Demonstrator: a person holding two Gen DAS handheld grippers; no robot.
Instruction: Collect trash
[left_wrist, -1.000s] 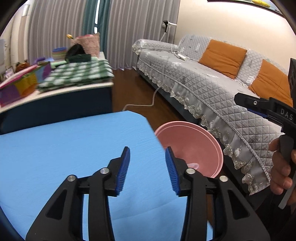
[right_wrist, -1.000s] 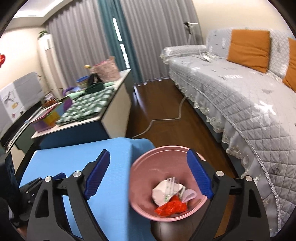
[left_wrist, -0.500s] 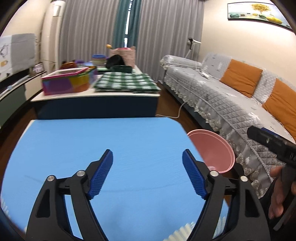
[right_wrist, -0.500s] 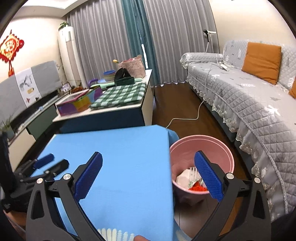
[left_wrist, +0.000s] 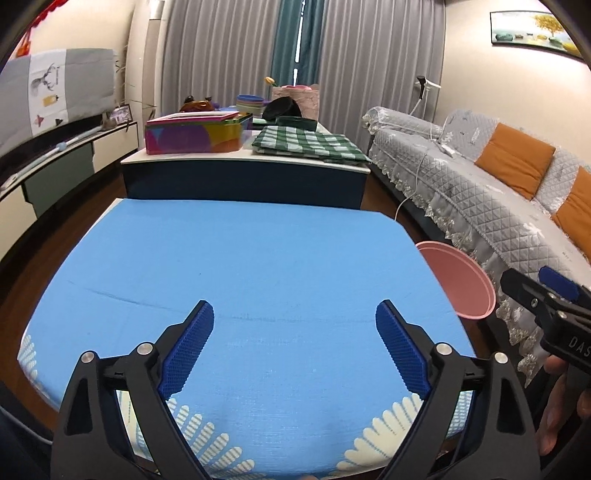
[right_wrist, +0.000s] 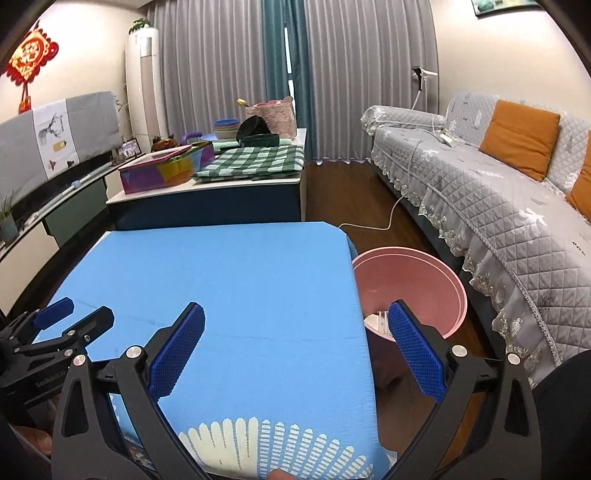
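A pink bin (right_wrist: 410, 280) stands on the floor off the right edge of the table under a blue cloth (right_wrist: 240, 266). A white scrap of trash (right_wrist: 380, 322) shows inside it, behind my right finger. My right gripper (right_wrist: 295, 308) is open over the table's near right corner and holds nothing. My left gripper (left_wrist: 294, 308) hovers over the near middle of the blue cloth (left_wrist: 258, 251); its jaws are opening with nothing between them. From there the bin (left_wrist: 461, 280) lies to the right, its inside hidden. No trash lies on the cloth.
Behind the table a low cabinet (left_wrist: 243, 177) carries a colourful box (left_wrist: 195, 134) and a green checked cloth (left_wrist: 310, 144). A grey sofa (right_wrist: 498, 192) with orange cushions runs along the right. A white cable (right_wrist: 373, 225) lies on the wooden floor.
Both grippers have drawn back from the bin over the table, so the bin now lies off to the right. The left jaws have spread much wider, the right ones slightly.
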